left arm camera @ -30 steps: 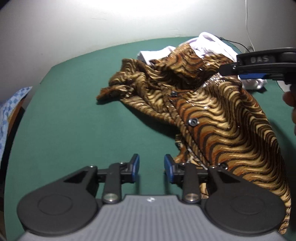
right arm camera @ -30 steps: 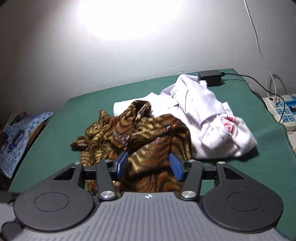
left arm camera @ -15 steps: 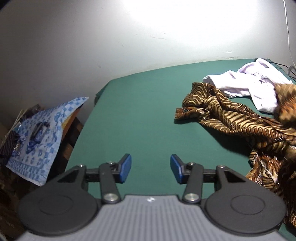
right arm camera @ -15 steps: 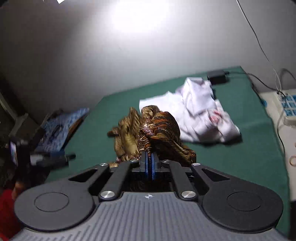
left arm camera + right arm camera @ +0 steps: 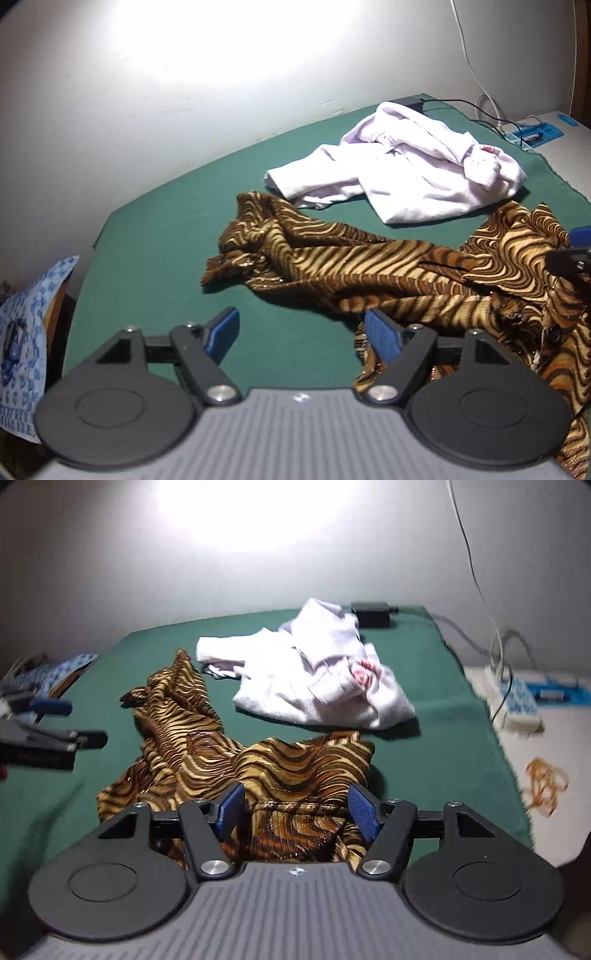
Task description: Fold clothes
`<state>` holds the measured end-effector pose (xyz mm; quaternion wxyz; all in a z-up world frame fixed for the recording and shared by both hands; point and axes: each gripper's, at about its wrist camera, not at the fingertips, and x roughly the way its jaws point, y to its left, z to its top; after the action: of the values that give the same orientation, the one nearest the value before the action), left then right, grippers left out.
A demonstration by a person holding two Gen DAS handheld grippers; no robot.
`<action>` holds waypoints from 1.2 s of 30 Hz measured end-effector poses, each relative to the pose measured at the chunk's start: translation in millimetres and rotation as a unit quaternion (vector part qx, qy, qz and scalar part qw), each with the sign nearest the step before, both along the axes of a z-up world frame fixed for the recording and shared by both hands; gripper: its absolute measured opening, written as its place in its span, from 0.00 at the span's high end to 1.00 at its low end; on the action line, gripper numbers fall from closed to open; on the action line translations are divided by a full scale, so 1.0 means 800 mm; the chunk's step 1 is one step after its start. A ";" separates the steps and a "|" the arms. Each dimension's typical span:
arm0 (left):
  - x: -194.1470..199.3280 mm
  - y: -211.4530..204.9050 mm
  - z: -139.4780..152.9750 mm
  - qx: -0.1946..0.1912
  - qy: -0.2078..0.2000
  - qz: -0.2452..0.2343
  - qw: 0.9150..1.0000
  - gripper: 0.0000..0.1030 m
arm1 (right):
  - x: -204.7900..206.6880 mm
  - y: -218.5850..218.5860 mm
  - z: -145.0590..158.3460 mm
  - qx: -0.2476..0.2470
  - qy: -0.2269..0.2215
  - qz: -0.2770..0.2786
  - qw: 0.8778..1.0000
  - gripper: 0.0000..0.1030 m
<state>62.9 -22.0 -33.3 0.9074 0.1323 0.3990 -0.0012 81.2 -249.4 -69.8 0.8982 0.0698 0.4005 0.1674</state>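
Left gripper (image 5: 301,334): jaws opening, only green table cover (image 5: 155,236) between them. Right gripper (image 5: 297,810): jaws opening over striped shirt (image 5: 258,764), pads clear of the cloth. Shirt lay crumpled just ahead of both; white garment (image 5: 314,679) beyond it.

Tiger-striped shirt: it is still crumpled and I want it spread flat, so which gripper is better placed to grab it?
Right, probably. The right gripper hangs over the striped shirt, jaws opening, pads clear; the left gripper, also opening, faces bare green tabletop.
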 end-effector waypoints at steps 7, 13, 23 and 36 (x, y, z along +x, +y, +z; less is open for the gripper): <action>-0.002 0.001 -0.004 0.000 -0.002 0.002 1.000 0.62 | -0.024 -0.019 0.053 0.045 -0.050 0.007 0.998 0.94; -0.004 -0.005 0.019 0.062 -0.054 -0.128 0.988 0.63 | -0.108 -0.056 0.161 0.090 -0.161 0.044 0.982 0.94; 0.000 -0.095 -0.015 0.032 -0.028 -0.317 0.948 0.33 | -0.212 -0.031 0.194 0.018 -0.185 -0.044 0.982 0.94; -0.054 -0.065 0.004 0.011 0.035 -0.239 0.970 0.97 | -0.264 -0.011 0.187 0.009 -0.188 -0.171 0.967 0.94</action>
<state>19.4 -73.9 -30.3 0.8646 0.2338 0.3876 -0.2180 -130.1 -258.5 79.9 0.9719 0.1126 0.2054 0.0246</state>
